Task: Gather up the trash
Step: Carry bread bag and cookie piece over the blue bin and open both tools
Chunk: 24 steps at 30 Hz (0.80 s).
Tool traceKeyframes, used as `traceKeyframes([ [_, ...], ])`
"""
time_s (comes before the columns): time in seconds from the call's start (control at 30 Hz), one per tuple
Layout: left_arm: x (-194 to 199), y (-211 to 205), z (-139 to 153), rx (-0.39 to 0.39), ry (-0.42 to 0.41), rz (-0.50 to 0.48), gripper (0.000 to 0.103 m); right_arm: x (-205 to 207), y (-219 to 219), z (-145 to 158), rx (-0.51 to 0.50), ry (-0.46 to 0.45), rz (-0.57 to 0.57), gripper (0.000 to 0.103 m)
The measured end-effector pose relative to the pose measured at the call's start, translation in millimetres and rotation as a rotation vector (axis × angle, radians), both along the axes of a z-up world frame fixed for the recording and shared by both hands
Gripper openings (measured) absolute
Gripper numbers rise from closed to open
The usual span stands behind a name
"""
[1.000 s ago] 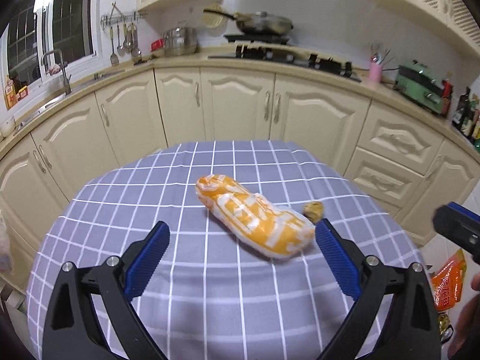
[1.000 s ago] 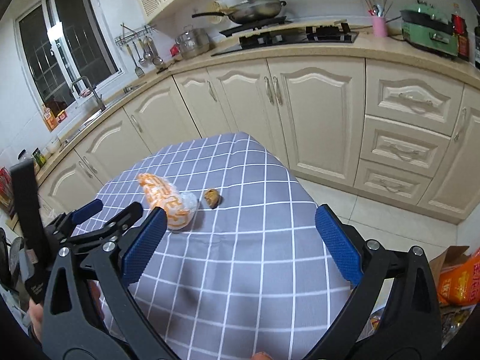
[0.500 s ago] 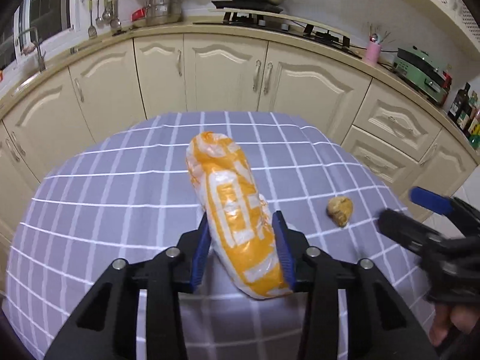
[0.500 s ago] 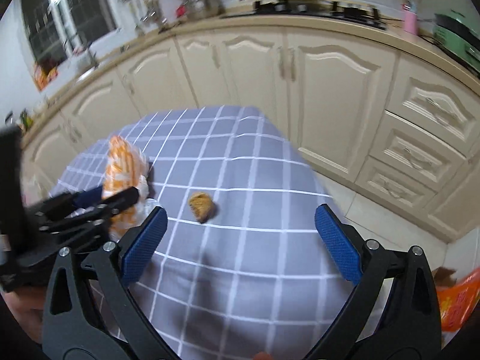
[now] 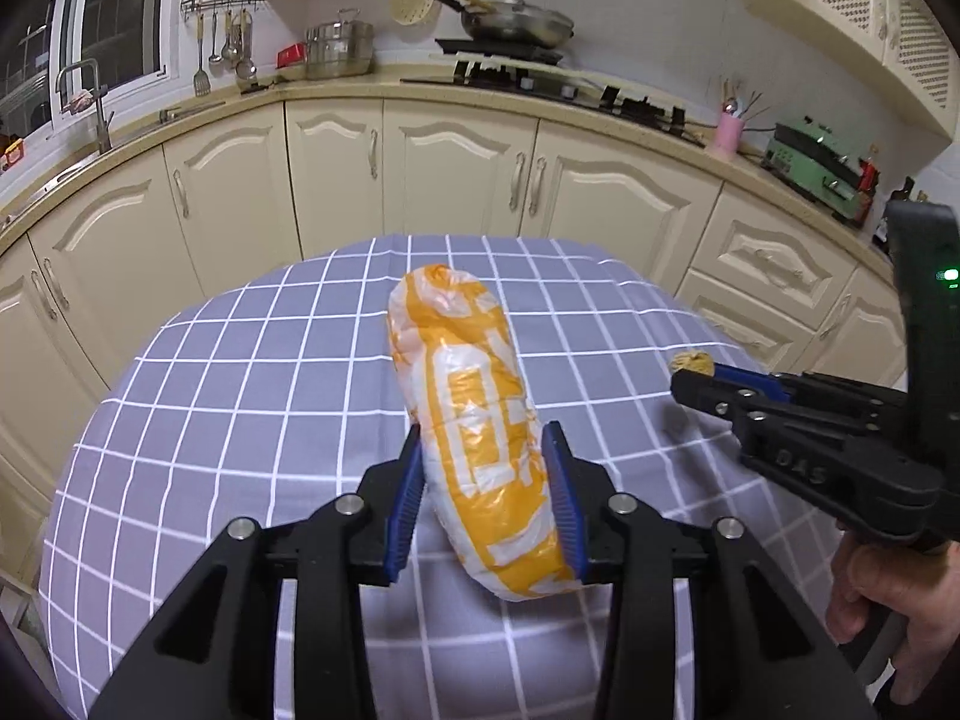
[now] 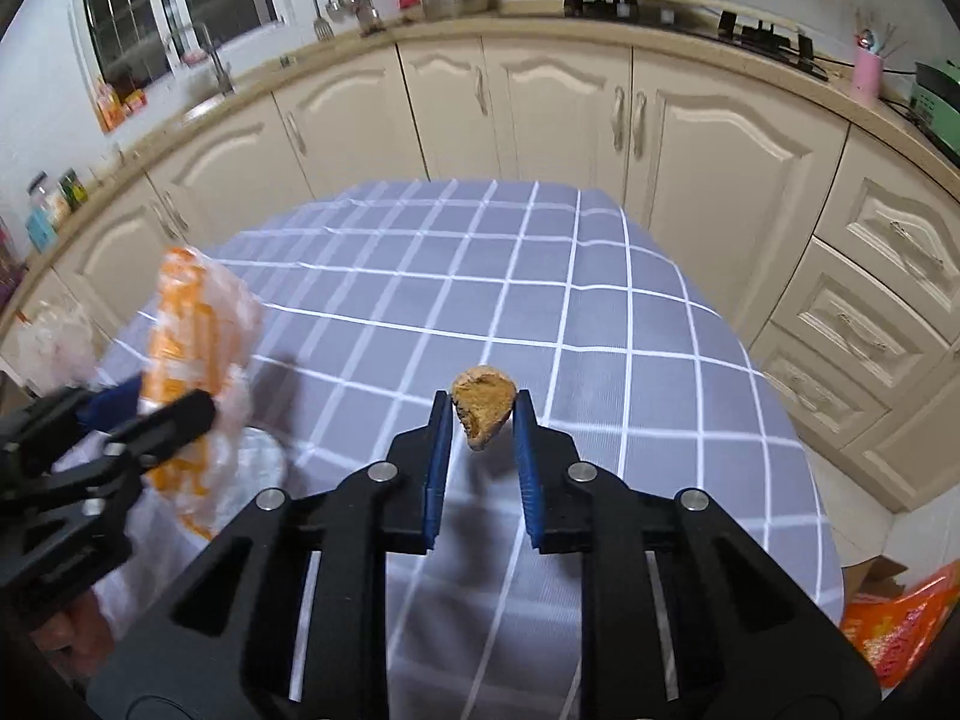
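An orange-and-white plastic bag [image 5: 468, 396], stuffed and sausage-shaped, lies lengthwise between the blue pads of my left gripper [image 5: 482, 435], which is shut on its near half. A small brown crumpled scrap [image 6: 483, 411] sits at the tips of my right gripper [image 6: 482, 399], whose jaws are closing, and both pads touch it. In the left wrist view the right gripper [image 5: 690, 381] reaches in from the right with the scrap [image 5: 693, 362] at its tip. In the right wrist view the left gripper [image 6: 150, 414] holds the bag [image 6: 192, 324] at the far left.
The round table has a grey checked cloth [image 5: 240, 390]. Cream kitchen cabinets [image 5: 456, 180] curve behind it. An orange packet [image 6: 900, 618] and cardboard lie on the floor at the table's right. A person's hand [image 5: 900, 588] holds the right gripper.
Both grippers stood wide open a second ago. The left moved in and shut on the orange bag. The right moved over to the brown scrap and its jaws came together around it.
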<state>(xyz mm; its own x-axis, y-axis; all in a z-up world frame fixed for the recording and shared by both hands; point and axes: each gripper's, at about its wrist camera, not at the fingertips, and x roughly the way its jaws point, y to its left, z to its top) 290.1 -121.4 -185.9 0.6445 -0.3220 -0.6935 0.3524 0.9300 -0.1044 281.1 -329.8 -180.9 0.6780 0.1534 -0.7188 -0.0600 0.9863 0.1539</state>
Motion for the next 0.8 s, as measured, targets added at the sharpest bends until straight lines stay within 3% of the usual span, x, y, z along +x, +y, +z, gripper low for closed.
traceKeyframes([
  [0.57, -120.5, -44.8, 71.0, -0.09, -0.154, -0.158, 0.037, -149.8, -57.3, 104.1, 0.091, -0.253, -0.099, 0.021],
  [0.8, -162.5, -96.0, 92.7, -0.11, -0.189, -0.275, 0.037, -210.1, -113.3, 113.3, 0.112, -0.289, -0.203, 0.021],
])
